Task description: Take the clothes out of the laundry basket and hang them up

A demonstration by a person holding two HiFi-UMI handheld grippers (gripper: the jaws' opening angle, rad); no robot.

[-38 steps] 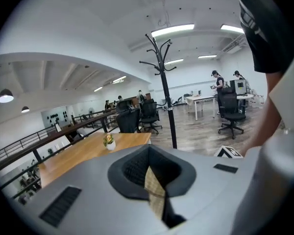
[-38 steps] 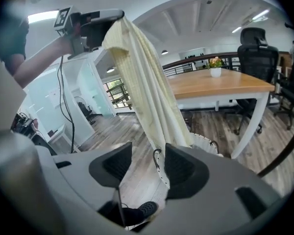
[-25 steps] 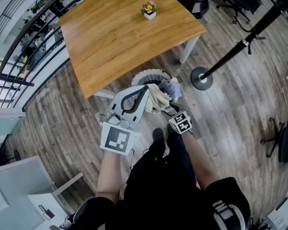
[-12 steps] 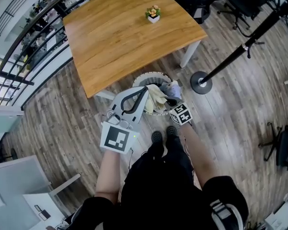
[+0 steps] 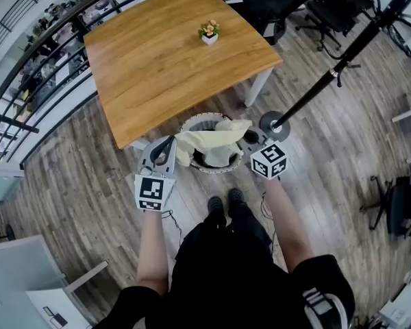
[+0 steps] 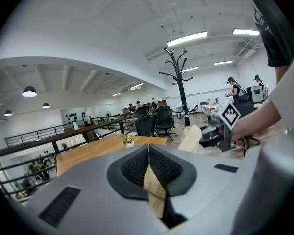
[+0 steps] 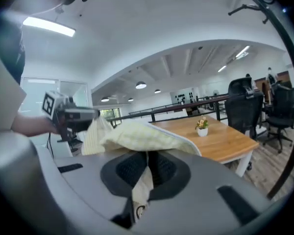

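The broad honey-coloured wooden desk (image 5: 171,53) fills the floor ahead of me, and off to my right a tall black metal coat stand (image 5: 327,81) slants up from its round base. Just this side of the desk's near edge stands the round white slatted laundry basket (image 5: 189,123). Over it hangs the pale yellow soft cloth garment (image 5: 209,141), drawn out between my two hands, with its long axis running side to side across my front. Its middle sags down into the basket's mouth, so I cannot tell what lies beneath. The cloth shows a fine woven check and a lighter edge, and it droops limply, so I judge it will fold and swing when carried. My left claw (image 5: 168,144) is clamped shut on one end, a thin strip of the checked fabric pinched between its dark ribbed pads. My right claw (image 5: 251,138) is likewise closed tight on the other end, with the fabric bunched up over its jaws. The right claw is the nearer one to the coat stand, close beside the base, so I judge the hanging will lead rightward and upward from there.
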